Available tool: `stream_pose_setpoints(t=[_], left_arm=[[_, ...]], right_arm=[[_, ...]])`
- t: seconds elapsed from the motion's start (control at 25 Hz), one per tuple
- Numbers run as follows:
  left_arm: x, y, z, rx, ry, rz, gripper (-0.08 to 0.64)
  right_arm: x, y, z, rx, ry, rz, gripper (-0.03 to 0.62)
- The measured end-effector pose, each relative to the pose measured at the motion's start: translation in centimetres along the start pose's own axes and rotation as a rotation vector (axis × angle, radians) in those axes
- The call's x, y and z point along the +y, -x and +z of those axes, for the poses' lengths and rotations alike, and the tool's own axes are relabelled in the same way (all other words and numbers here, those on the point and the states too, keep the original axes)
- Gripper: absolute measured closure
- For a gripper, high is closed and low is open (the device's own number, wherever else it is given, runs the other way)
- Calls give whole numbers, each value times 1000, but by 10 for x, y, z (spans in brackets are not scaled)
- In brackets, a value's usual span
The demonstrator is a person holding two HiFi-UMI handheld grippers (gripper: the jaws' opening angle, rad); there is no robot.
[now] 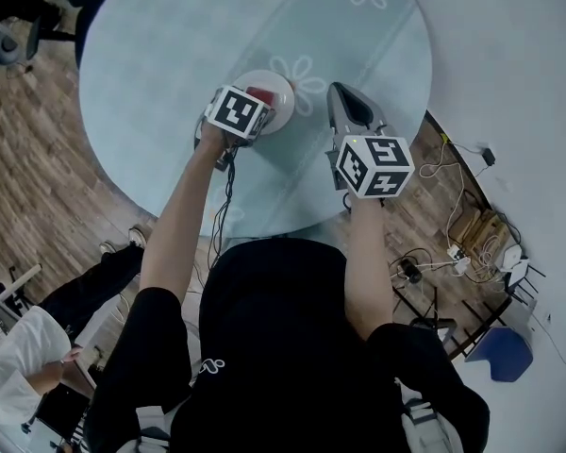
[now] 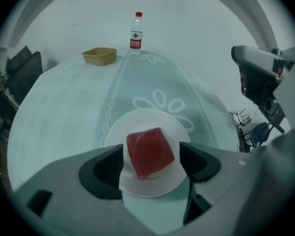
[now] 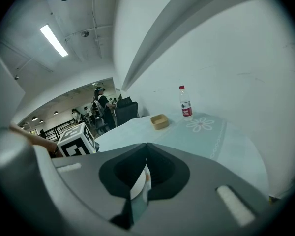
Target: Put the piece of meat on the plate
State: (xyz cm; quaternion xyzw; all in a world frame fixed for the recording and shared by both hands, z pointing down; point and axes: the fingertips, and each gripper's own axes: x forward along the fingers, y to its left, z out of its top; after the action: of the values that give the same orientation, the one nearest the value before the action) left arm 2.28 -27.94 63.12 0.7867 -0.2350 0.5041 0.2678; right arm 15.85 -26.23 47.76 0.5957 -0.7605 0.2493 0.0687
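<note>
A red chunk of meat (image 2: pixel 149 151) lies on the small white plate (image 2: pixel 155 119), which sits on the round table's pale cloth. My left gripper (image 2: pixel 151 163) points steeply down over the plate. It is open, with one jaw on each side of the meat and a thin gap between each jaw and the meat. In the head view its marker cube (image 1: pixel 236 113) covers part of the plate (image 1: pixel 281 91), and only a bit of the meat (image 1: pixel 260 93) shows. My right gripper (image 1: pixel 352 109) hovers over the table to the right of the plate, its jaws shut on nothing (image 3: pixel 146 149).
A water bottle (image 2: pixel 136 31) and a tan bowl (image 2: pixel 99 56) stand at the far side of the table. The table's near edge (image 1: pixel 264 229) runs just in front of me. Cables (image 1: pixel 453 253) lie on the floor at right, and a person (image 1: pixel 28 357) sits at lower left.
</note>
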Motion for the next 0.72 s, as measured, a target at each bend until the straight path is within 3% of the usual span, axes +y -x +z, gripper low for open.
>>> stream_pose_setpoints(t=[0.12,0.24,0.4,0.52,0.56,0.72], left_arm=[[12,20,13,-110,63,28,193],[21,64,35,-305,161,41,205],[29,149,56,-620,267,86,371],[36,210,56,-796,332,165,498],[37,230,53,-845,335,192,560],[24,302,44,-1046,267,226,563]], right_arm=[[12,-1,0,-2,13,11,583],[26,-1,9,-29,26,29,583],[59,0,35,-101,61,80,583],[86,4,59,-168,106,115,583],[94,5,67,-190,117,118,583],[123,17,105,-301,134,120,583]])
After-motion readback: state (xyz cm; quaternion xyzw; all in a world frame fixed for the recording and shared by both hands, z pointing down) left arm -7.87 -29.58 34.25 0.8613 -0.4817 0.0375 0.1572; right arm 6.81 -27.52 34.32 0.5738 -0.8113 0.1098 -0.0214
